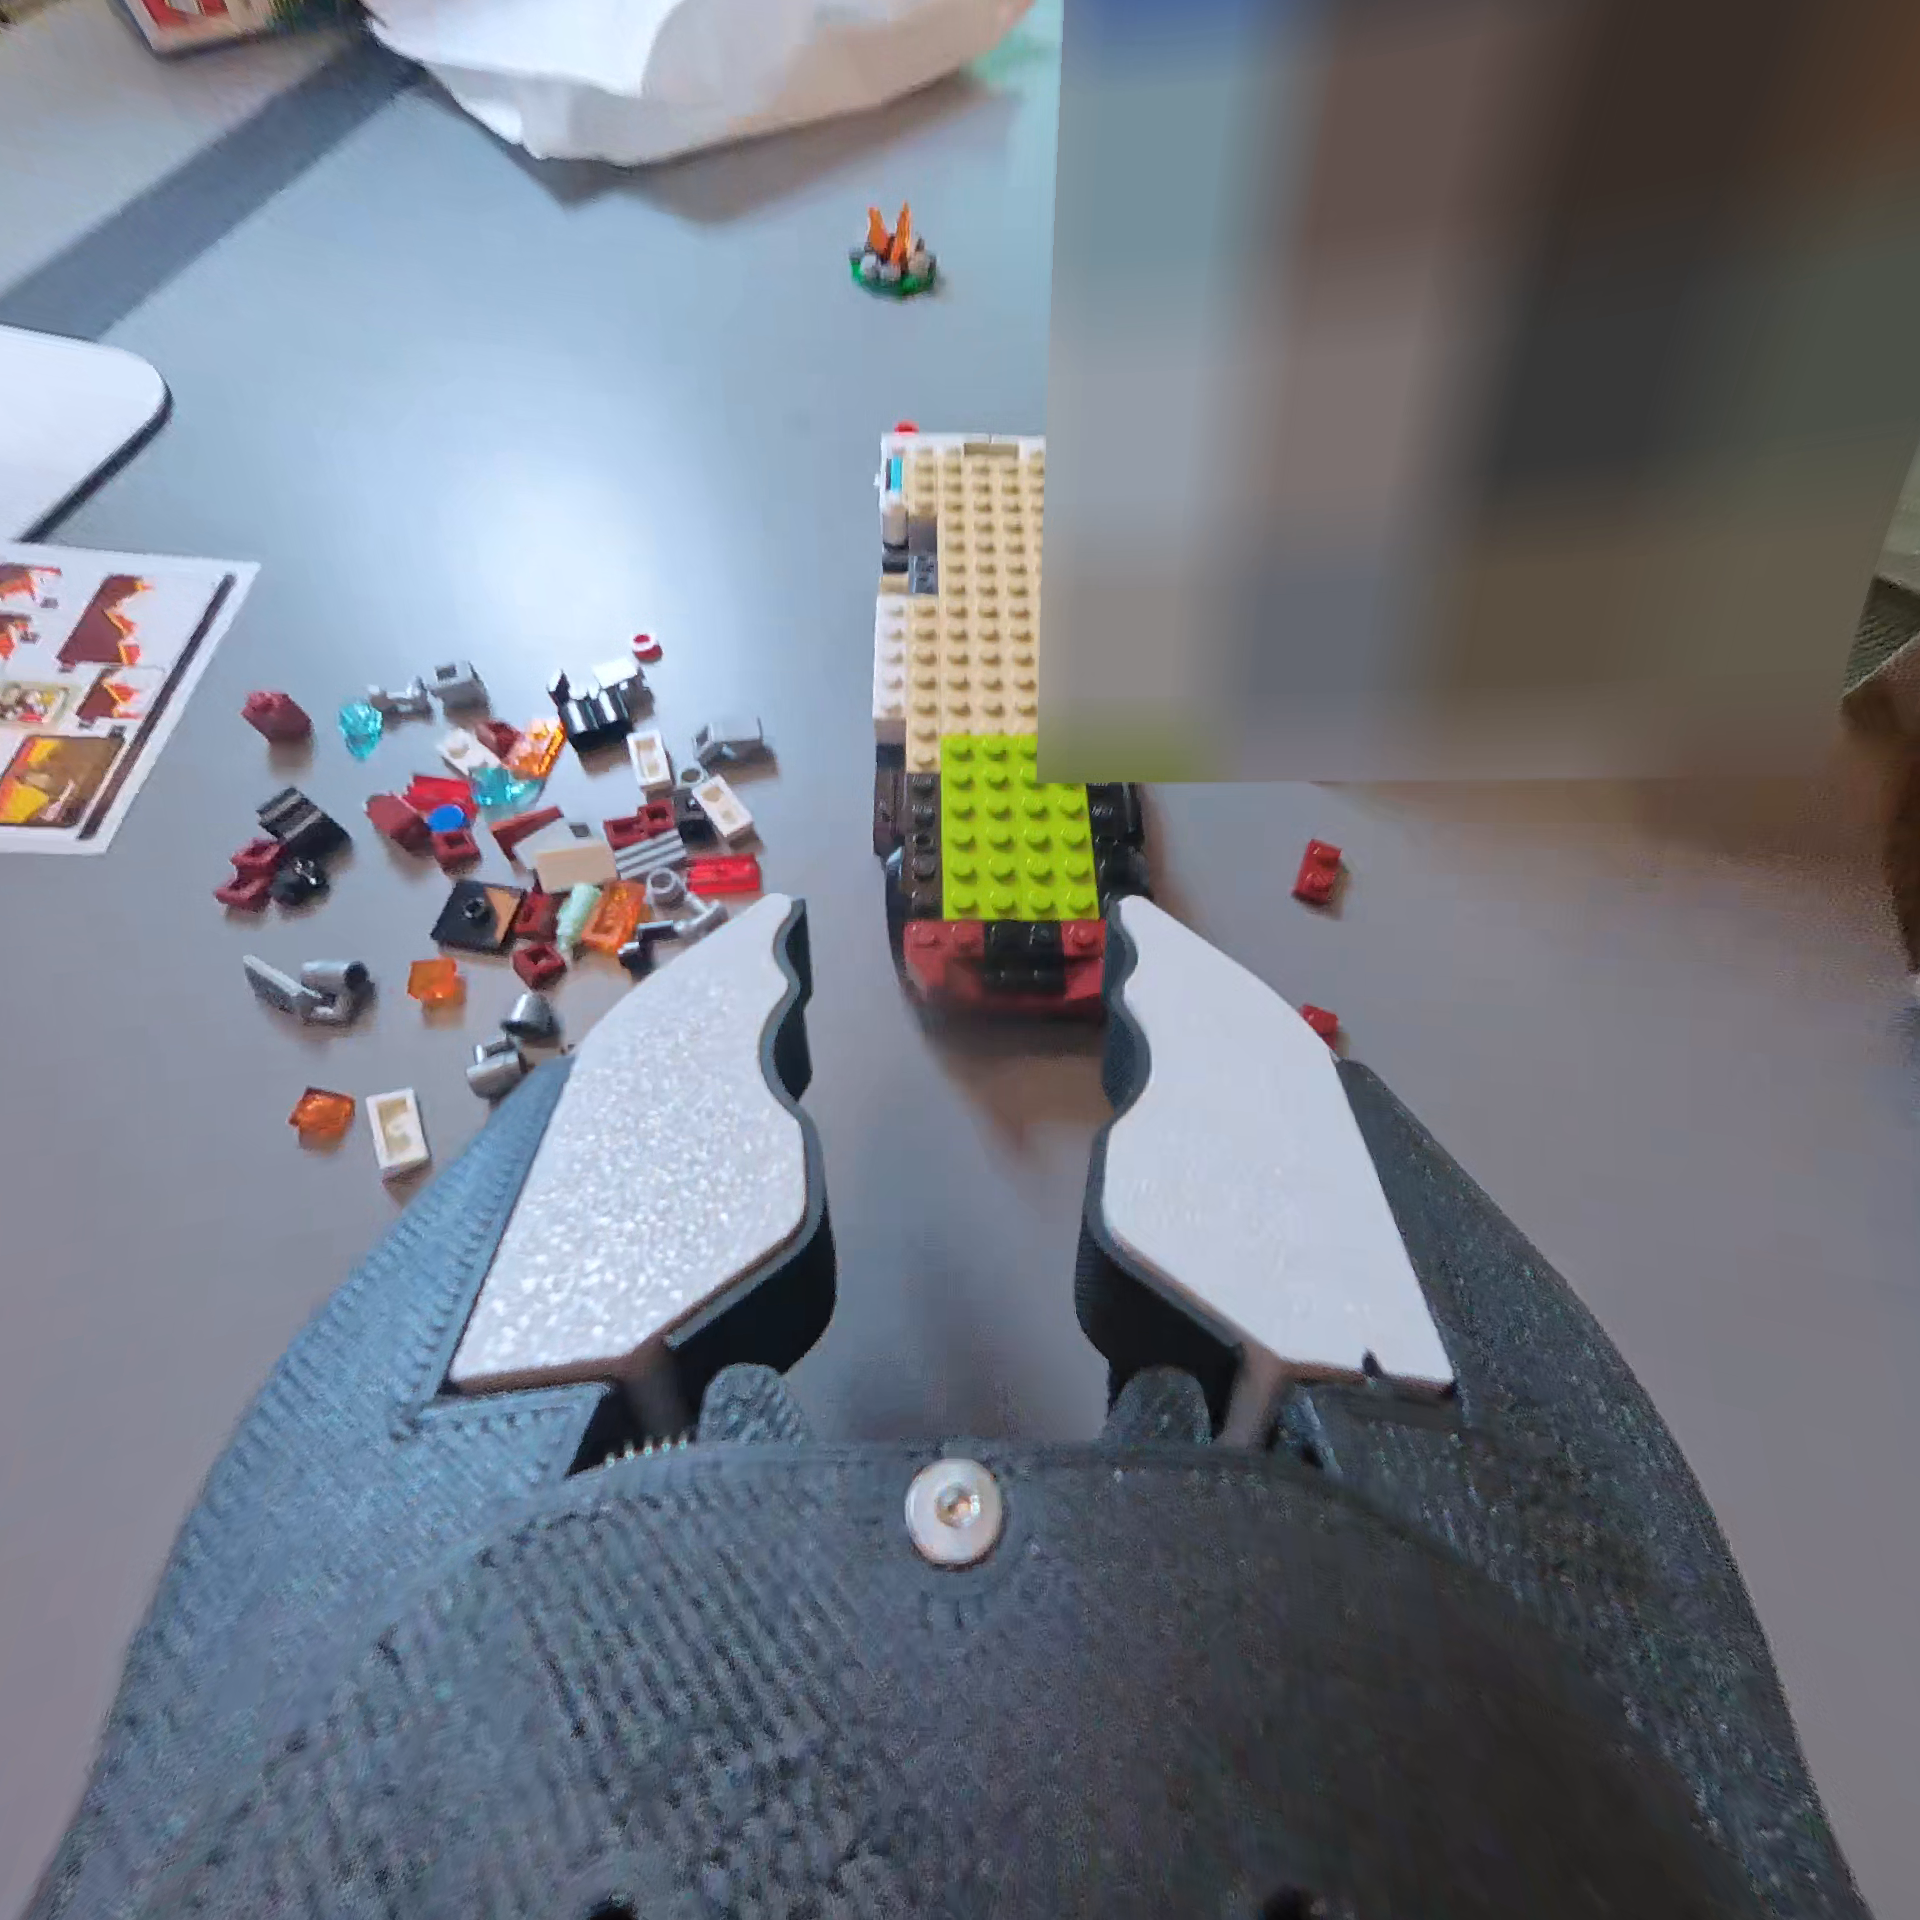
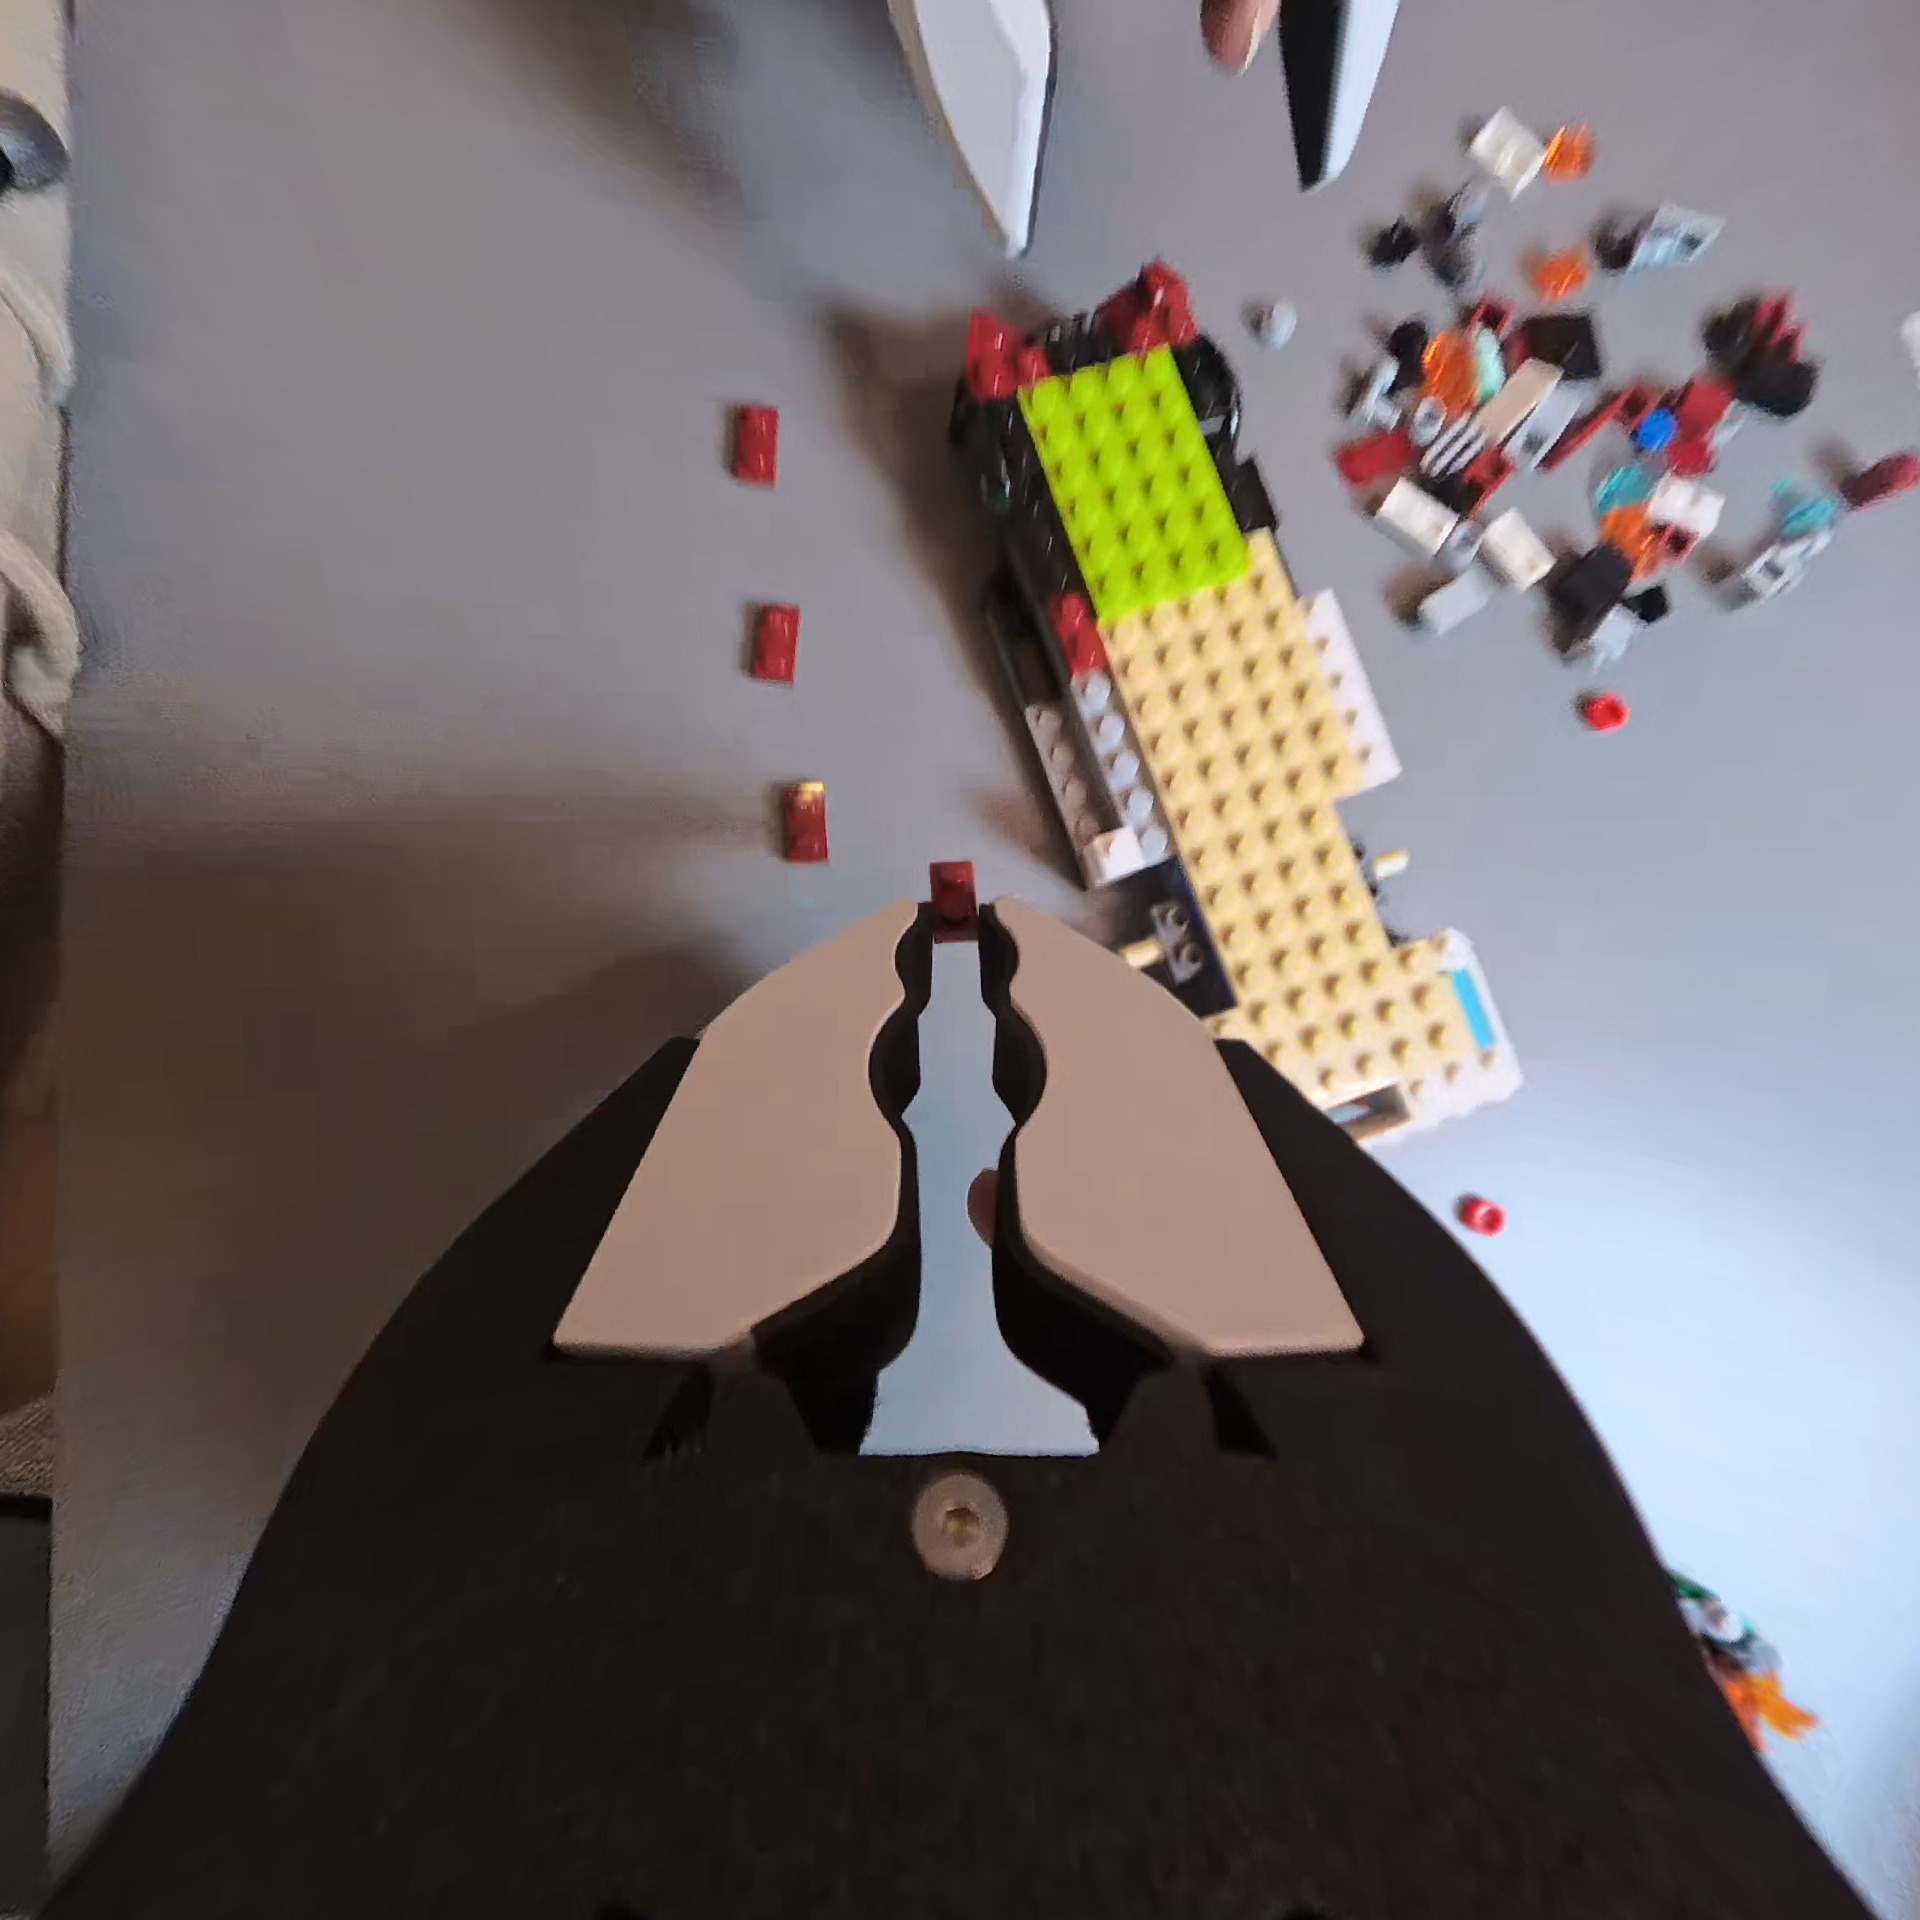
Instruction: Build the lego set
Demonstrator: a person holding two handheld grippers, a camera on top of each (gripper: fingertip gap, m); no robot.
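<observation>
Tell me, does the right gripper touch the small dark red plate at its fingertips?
Touching. The right wrist view shows the right gripper with both fingertips closed against the sides of the small dark red plate.

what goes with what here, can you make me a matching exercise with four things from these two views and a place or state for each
Things:
1. left tongs
2. right tongs
3. lime green plate
4. pile of loose bricks

Places or states:
A. sits on the long brick model, next to the tan studs
B. spread wide, tips either side of the model's dark red end
C. scattered on the grey table beside the model
D. closed on a small dark red brick

Pairs: 1-B, 2-D, 3-A, 4-C
</observation>
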